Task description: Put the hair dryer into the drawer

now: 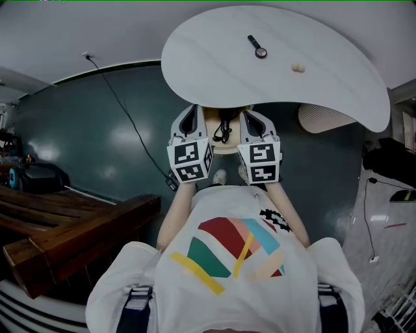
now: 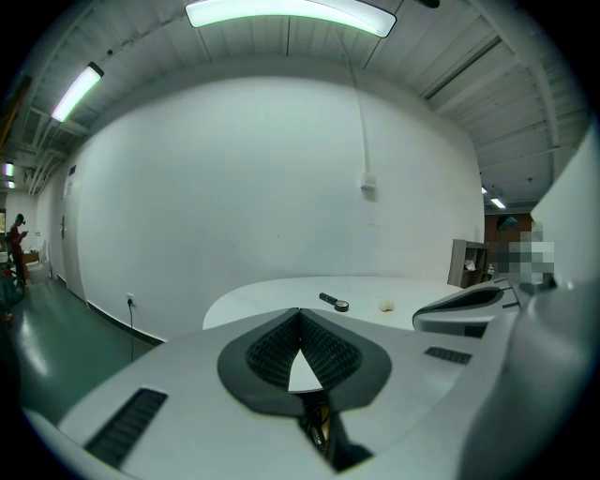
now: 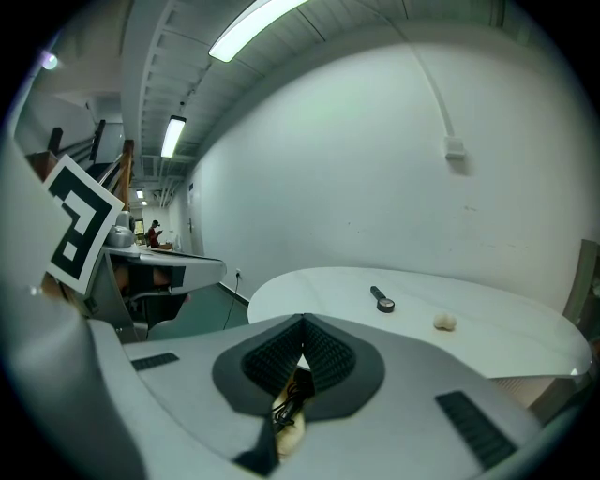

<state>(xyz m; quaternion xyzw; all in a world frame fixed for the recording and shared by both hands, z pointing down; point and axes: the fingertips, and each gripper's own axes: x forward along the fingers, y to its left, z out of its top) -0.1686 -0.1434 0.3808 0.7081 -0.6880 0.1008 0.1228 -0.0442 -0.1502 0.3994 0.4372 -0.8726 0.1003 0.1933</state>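
Head view, looking steeply down: white oval table top point(image 1: 214, 62) over a dark green glossy floor point(image 1: 97, 136). On the table, well apart from its near edge, lie a small black stick-shaped object with a round end point(image 1: 257, 46) and, near it, a small cream lump point(image 1: 298, 67). Dark wooden benches point(image 1: 65, 227) stand at the left of the floor, and a black cable runs to a wall socket point(image 1: 86, 56).

Gripper views: plain white wall point(image 2: 234, 187) behind the table, with ceiling strip lights point(image 2: 291, 11) overhead.

Left gripper point(image 1: 189, 112): held at the table's near edge, ribbed pads pressed together at the tip, nothing between them.

Right gripper point(image 1: 251, 116): just beside the left one at the same edge, pads likewise closed on nothing.

Pale object with a black coiled cord point(image 1: 224, 133): lies between and below the two grippers, partly tucked under the table's near edge. Both gripper views show it through the gap beneath the closed pads. Neither gripper touches it. Whether it is the hair dryer cannot be told, and no drawer can be made out.
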